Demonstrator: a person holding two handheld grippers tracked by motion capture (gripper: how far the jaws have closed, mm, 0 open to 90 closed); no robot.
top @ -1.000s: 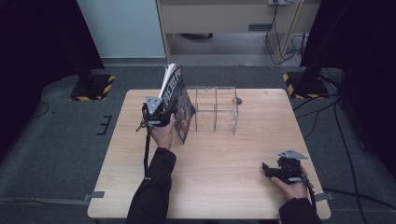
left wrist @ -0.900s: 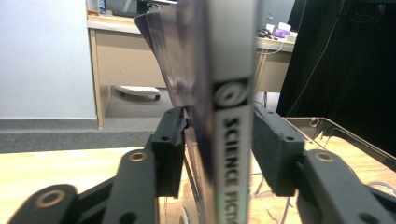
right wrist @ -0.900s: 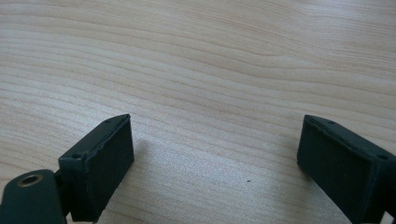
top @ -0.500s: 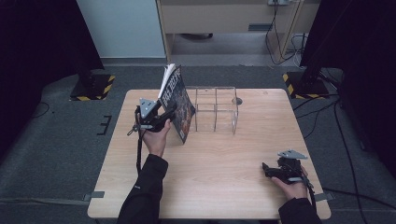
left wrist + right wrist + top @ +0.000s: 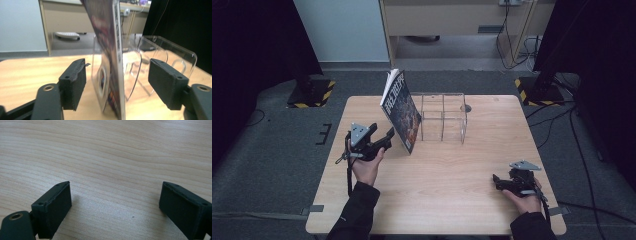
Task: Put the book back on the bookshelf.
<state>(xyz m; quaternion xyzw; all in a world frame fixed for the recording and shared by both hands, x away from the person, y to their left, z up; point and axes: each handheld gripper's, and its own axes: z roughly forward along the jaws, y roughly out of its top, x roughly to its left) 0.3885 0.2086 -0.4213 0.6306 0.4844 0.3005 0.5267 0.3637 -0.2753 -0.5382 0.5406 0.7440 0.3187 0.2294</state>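
Both tongs sit low in the high view. At lower left my left gripper (image 5: 384, 140) is just left of the magazine (image 5: 401, 111); its jaws have just been opening and now stand apart, clear of the cover. At lower right my right gripper (image 5: 498, 181) rests on the wooden table (image 5: 447, 190), jaws spread on nothing, well apart from everything else. The magazine stands on its lower edge in the upper middle of the frame, tilted, leaning on the left end of the clear acrylic rack (image 5: 443, 116). I see large pale lettering across the top of its dark cover, but it is too small for me to read.

From the left gripper view, I look along the left gripper (image 5: 117, 83) with a black pad at each side of the frame. The magazine (image 5: 113, 62) rises edge-on through the middle, between the pads and touching neither, and the rack's (image 5: 170, 53) clear panels sit behind it to the right. Print runs up the spine, too blurred for me to make out.

From the right gripper view, the right gripper (image 5: 115, 206) is wide open over bare table (image 5: 112, 152) grain, nothing between the pads.
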